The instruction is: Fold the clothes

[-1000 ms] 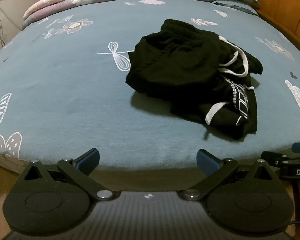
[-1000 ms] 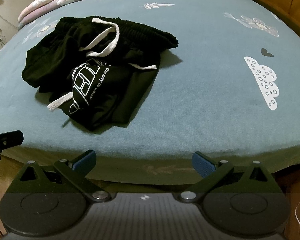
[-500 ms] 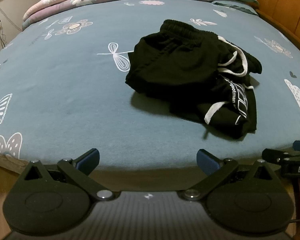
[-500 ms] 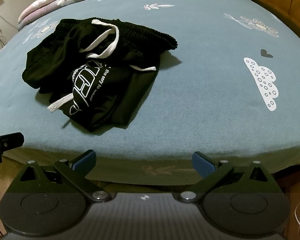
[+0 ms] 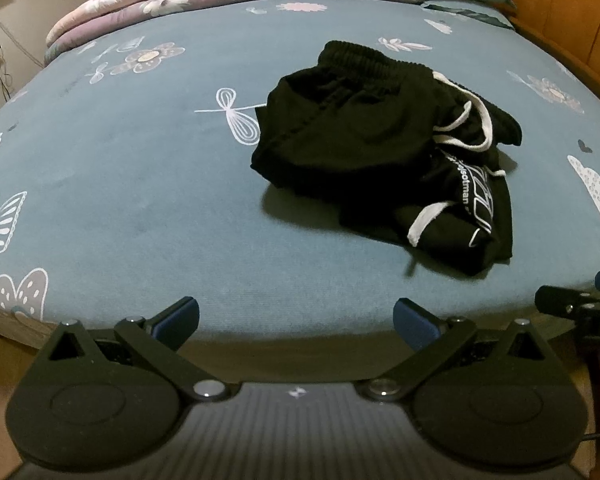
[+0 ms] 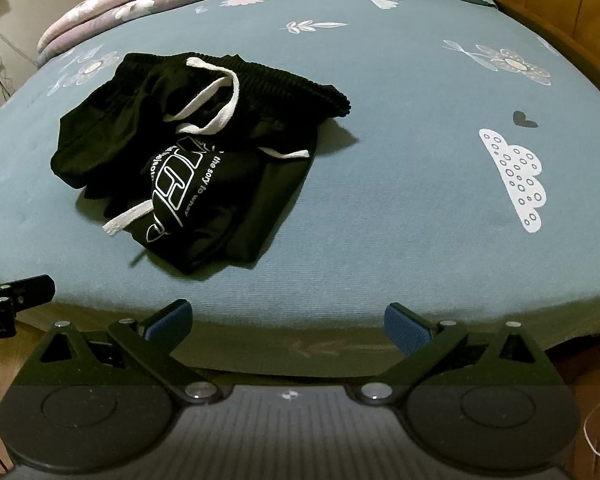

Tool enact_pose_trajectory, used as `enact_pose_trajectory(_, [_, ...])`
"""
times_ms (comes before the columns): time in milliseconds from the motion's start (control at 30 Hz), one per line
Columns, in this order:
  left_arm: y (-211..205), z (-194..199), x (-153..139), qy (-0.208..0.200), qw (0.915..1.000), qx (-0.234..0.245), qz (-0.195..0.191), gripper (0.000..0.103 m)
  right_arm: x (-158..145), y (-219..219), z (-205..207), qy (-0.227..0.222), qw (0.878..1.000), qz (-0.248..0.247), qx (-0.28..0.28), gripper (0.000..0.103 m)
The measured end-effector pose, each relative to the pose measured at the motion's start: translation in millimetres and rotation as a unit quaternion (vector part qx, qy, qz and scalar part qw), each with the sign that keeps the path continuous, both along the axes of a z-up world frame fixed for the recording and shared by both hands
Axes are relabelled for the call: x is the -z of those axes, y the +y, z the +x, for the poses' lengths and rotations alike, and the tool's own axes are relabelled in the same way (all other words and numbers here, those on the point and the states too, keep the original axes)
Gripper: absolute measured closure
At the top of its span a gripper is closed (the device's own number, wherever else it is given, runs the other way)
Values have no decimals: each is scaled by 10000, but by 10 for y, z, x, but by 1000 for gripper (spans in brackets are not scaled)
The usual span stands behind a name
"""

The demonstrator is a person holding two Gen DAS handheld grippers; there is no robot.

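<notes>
In the left wrist view, the left claw (image 5: 296,320) was held spread and empty at the bed's (image 5: 140,184) near edge; the crumpled black shorts (image 5: 384,160) lay toward the near right corner. In the right wrist view, the right claw (image 6: 288,322) was likewise spread, shorts (image 6: 196,152) ahead-left. The waistband (image 6: 284,84) would best be pinched at both ends and spread flat first.

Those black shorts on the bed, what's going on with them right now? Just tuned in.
Nothing has hold of them. The black shorts lie crumpled in a heap on the blue bedsheet, white drawstring loose on top, not yet folded. The left gripper and right gripper are both open and empty, hanging at the near edge of the bed, short of the fabric. The shorts sit closer to the left gripper's right and the right gripper's left, between the two.
</notes>
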State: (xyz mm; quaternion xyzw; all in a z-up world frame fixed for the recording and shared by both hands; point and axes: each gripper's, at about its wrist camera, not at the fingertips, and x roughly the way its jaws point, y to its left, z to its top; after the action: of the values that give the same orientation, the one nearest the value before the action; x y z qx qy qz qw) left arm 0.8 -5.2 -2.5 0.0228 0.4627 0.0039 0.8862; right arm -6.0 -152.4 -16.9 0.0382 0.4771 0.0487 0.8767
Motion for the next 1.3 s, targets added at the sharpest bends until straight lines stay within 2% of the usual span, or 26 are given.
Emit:
enact_pose_trajectory(333, [17,4,4,-12,10000,-20,-2,1,13,9,-2,-29,10000,-2,-72,0])
enact_pose_trajectory(500, [25,2,8,-46,10000,3,-27,1,11,4,8,104,9999,-79,-102,0])
enact_pose_trajectory(800, [58,23,27,-80,9999,27,-121,1,0,-14,33,-116,9996,203,-145,0])
enact_pose_trajectory(967, [60,65,62,-96,9999,65,-78,1,10,0,89,-57,9997,127,-208,0])
enact_pose_trajectory(1100, [85,140,104,-75,9999,128,-3,1,15,-23,180,6,9993,255,-284,0])
enact_pose_trajectory(1200, [118,231,120,-81,9999,117,64,1,-4,-27,237,-98,9988,300,-384,0])
enact_pose_trajectory(1300, [157,332,118,-133,9997,114,175,1,-59,-37,277,-396,9971,338,-564,0])
